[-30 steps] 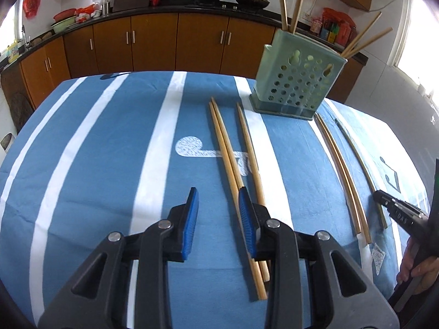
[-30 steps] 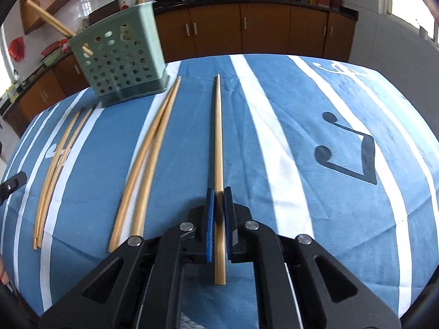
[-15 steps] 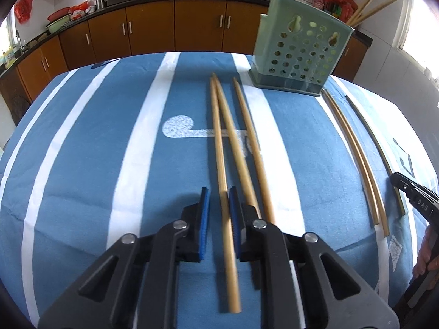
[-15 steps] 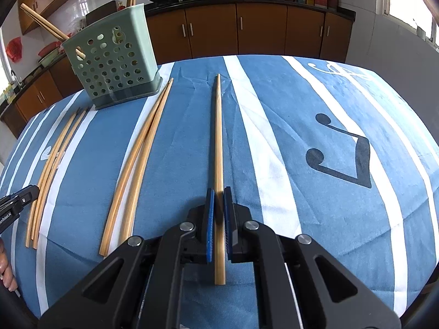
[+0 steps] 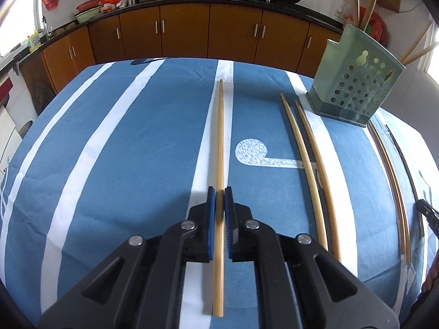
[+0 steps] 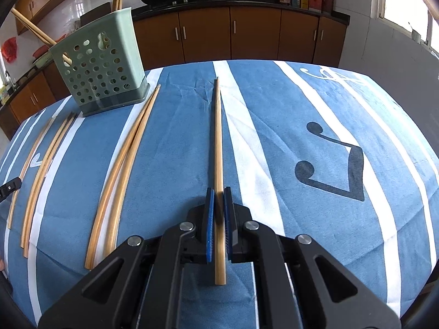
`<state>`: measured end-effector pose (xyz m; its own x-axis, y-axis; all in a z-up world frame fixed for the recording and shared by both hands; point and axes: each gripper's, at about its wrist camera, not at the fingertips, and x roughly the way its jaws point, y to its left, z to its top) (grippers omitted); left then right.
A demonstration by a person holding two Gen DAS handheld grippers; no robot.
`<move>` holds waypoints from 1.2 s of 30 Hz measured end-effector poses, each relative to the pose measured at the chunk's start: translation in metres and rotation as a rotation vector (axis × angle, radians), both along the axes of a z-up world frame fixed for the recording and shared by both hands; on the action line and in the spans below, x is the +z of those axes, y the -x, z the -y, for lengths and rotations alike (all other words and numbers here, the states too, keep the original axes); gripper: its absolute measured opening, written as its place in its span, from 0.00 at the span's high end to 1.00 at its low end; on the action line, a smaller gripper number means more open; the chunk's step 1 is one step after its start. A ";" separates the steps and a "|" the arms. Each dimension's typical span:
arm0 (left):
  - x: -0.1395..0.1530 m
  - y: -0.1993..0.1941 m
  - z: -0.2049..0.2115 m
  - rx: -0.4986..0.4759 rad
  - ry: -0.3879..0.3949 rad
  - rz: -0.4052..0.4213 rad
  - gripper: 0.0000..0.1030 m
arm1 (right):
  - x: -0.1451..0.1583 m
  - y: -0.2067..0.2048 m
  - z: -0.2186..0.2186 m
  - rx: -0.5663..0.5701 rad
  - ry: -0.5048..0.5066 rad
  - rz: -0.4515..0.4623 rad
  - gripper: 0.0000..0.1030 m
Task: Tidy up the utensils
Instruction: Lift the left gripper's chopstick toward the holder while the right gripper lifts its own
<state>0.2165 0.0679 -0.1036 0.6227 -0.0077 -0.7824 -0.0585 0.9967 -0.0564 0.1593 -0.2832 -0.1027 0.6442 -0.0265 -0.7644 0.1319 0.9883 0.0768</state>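
Note:
My left gripper (image 5: 219, 193) is shut on a wooden chopstick (image 5: 220, 137) and holds it pointing away over the blue striped cloth. My right gripper (image 6: 218, 193) is shut on another wooden chopstick (image 6: 217, 137), also held pointing away. A green perforated utensil holder (image 5: 356, 87) stands at the far right in the left wrist view and at the far left in the right wrist view (image 6: 101, 63), with several chopsticks sticking out of it. Two loose chopsticks (image 5: 310, 161) lie right of my left gripper. A pair (image 6: 123, 164) lies left of my right gripper.
More chopsticks (image 6: 41, 164) lie at the left of the cloth in the right wrist view, and a pair (image 5: 392, 175) lies near the right edge in the left wrist view. Brown kitchen cabinets (image 5: 208, 27) stand behind the table. The cloth (image 6: 329, 150) bears a music-note print.
My left gripper closed on a chopstick and lifted it away to the left of the other two. My right gripper stays shut on its chopstick and has risen slightly.

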 end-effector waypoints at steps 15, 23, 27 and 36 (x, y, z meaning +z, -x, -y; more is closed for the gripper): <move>-0.002 0.002 0.002 -0.011 -0.006 0.010 0.90 | 0.000 0.000 -0.001 0.000 0.004 -0.002 0.92; -0.002 0.006 0.004 -0.025 -0.022 0.007 0.90 | 0.001 0.005 -0.002 0.011 0.008 -0.004 0.92; -0.002 0.018 0.005 -0.042 -0.022 0.004 0.90 | 0.001 0.012 -0.002 0.021 0.001 -0.004 0.92; -0.002 0.035 0.005 -0.046 -0.013 0.007 0.92 | 0.001 0.021 -0.003 0.034 -0.003 0.004 0.93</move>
